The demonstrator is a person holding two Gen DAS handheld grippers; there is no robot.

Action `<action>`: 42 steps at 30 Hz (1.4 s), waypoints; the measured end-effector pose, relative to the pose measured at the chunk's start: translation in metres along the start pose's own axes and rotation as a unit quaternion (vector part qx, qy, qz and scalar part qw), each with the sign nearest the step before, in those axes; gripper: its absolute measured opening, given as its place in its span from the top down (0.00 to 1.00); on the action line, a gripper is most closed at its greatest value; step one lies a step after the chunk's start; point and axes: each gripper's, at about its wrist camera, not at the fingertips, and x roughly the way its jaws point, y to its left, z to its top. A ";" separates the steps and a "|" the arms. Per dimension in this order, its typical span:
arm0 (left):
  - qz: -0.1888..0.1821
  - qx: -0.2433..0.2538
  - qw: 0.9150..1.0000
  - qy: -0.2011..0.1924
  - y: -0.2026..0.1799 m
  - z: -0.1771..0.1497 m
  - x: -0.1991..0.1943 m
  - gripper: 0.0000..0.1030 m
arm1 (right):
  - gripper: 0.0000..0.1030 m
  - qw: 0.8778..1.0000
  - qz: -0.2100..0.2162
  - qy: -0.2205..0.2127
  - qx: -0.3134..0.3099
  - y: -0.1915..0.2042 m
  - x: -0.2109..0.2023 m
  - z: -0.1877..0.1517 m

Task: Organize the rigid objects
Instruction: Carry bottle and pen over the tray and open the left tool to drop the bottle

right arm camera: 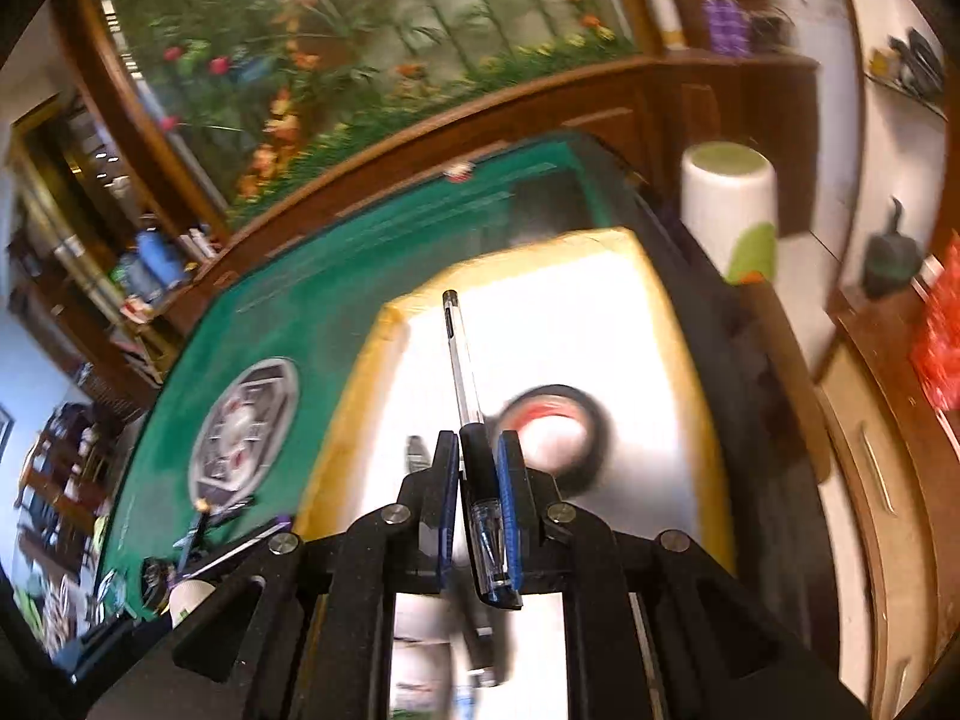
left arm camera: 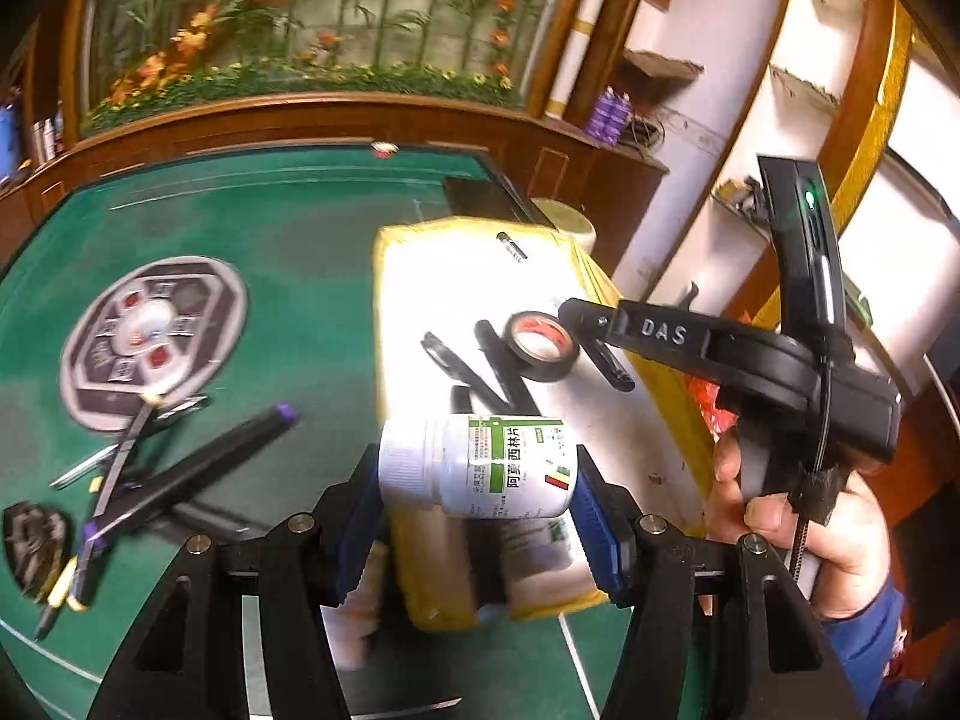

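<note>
The left gripper [left arm camera: 477, 480] clamps a white pill bottle [left arm camera: 480, 465] sideways, fingers about half spread, above the near end of the yellow-rimmed tray [left arm camera: 384, 324]. The right gripper [right arm camera: 477, 480] is nearly closed on a clear pen [right arm camera: 462, 372] pointing to 12 o'clock over the tray [right arm camera: 360, 408]. A tape roll [right arm camera: 564, 432] lies at the pen's 3 o'clock; more pens [left arm camera: 180, 468] lie on the green table [left arm camera: 288, 252] at 9.

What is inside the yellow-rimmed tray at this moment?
In the tray: a roll of black tape, several dark pens and something pale at its near end. The held bottle and both grippers hide the rest.
</note>
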 end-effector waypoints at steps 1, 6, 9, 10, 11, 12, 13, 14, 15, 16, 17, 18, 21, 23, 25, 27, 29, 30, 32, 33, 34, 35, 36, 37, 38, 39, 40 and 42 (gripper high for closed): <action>-0.004 0.004 1.000 0.008 -0.004 0.000 0.008 0.40 | 0.88 1.000 -0.007 0.003 0.006 -0.004 0.003 0.001; 0.000 0.014 1.000 0.022 -0.010 -0.007 0.025 0.40 | 0.88 0.999 -0.027 0.016 0.016 -0.014 0.013 0.000; 0.000 0.013 1.000 0.025 -0.010 -0.005 0.030 0.40 | 0.88 0.999 -0.039 0.023 0.020 -0.016 0.017 -0.001; 0.000 0.012 1.000 0.027 -0.010 -0.003 0.033 0.40 | 0.88 0.998 -0.043 0.024 0.023 -0.018 0.019 -0.001; 0.000 0.011 1.000 0.029 -0.010 -0.003 0.033 0.40 | 0.88 0.998 -0.047 0.024 0.024 -0.020 0.019 0.000; -0.003 0.011 0.999 0.031 -0.011 -0.002 0.035 0.40 | 0.88 0.998 -0.050 0.023 0.024 -0.020 0.019 0.000; -0.005 0.014 0.999 0.032 -0.013 -0.002 0.036 0.40 | 0.88 0.998 -0.053 0.022 0.023 -0.020 0.020 0.000; -0.005 0.019 0.999 0.032 -0.014 -0.004 0.037 0.40 | 0.88 0.998 -0.055 0.022 0.021 -0.020 0.020 0.000; -0.002 0.024 0.999 0.032 -0.016 -0.005 0.038 0.40 | 0.88 0.998 -0.057 0.022 0.020 -0.020 0.020 0.000; 0.001 0.028 0.999 0.029 -0.017 -0.007 0.038 0.40 | 0.88 0.998 -0.059 0.022 0.019 -0.020 0.020 -0.001; 0.002 0.032 0.999 0.028 -0.018 -0.007 0.038 0.40 | 0.88 0.998 -0.061 0.021 0.017 -0.019 0.020 -0.001; 0.001 0.033 0.999 0.028 -0.019 -0.006 0.038 0.40 | 0.88 0.998 -0.062 0.022 0.015 -0.019 0.020 -0.001; -0.001 0.034 0.999 0.025 -0.019 -0.006 0.039 0.40 | 0.88 0.998 -0.063 0.022 0.013 -0.019 0.019 -0.001; -0.002 0.036 0.999 0.023 -0.019 -0.006 0.039 0.40 | 0.88 0.998 -0.064 0.022 0.013 -0.019 0.019 -0.001; -0.002 0.037 0.999 0.022 -0.020 -0.006 0.039 0.40 | 0.88 0.998 -0.064 0.022 0.013 -0.019 0.019 -0.001; -0.001 0.039 0.999 0.020 -0.022 -0.007 0.038 0.40 | 0.88 0.998 -0.065 0.021 0.013 -0.019 0.019 -0.001; 0.000 0.041 0.999 0.016 -0.022 -0.006 0.038 0.40 | 0.88 0.998 -0.064 0.021 0.014 -0.019 0.019 0.000; 0.001 0.040 0.999 0.015 -0.022 -0.006 0.037 0.40 | 0.88 0.998 -0.064 0.021 0.015 -0.020 0.018 0.000; 0.000 0.037 0.999 0.012 -0.022 -0.005 0.036 0.40 | 0.88 0.998 -0.063 0.022 0.015 -0.020 0.018 0.000; 0.000 0.036 0.999 0.011 -0.021 -0.005 0.036 0.40 | 0.87 0.998 -0.064 0.021 0.014 -0.020 0.018 0.000; 0.000 0.035 0.999 0.011 -0.021 -0.005 0.036 0.40 | 0.87 0.998 -0.064 0.021 0.015 -0.020 0.018 0.000; -0.001 0.034 0.999 0.013 -0.020 -0.005 0.037 0.40 | 0.87 0.998 -0.064 0.021 0.015 -0.020 0.018 0.001; -0.002 0.033 0.999 0.013 -0.020 -0.005 0.037 0.40 | 0.87 0.998 -0.063 0.021 0.017 -0.020 0.018 0.001; -0.003 0.032 0.999 0.013 -0.019 -0.005 0.037 0.40 | 0.87 0.998 -0.063 0.019 0.017 -0.020 0.018 0.002; -0.004 0.032 0.999 0.014 -0.019 -0.005 0.037 0.40 | 0.87 0.998 -0.063 0.017 0.017 -0.020 0.016 0.002; -0.006 0.031 0.999 0.015 -0.019 -0.004 0.037 0.39 | 0.87 0.998 -0.064 0.014 0.017 -0.019 0.015 0.002; -0.010 0.029 0.999 0.016 -0.019 -0.004 0.037 0.38 | 0.87 0.998 -0.065 0.010 0.016 -0.019 0.014 0.003; -0.013 0.027 0.999 0.015 -0.018 -0.005 0.035 0.35 | 0.87 0.998 -0.067 0.002 0.015 -0.018 0.009 0.004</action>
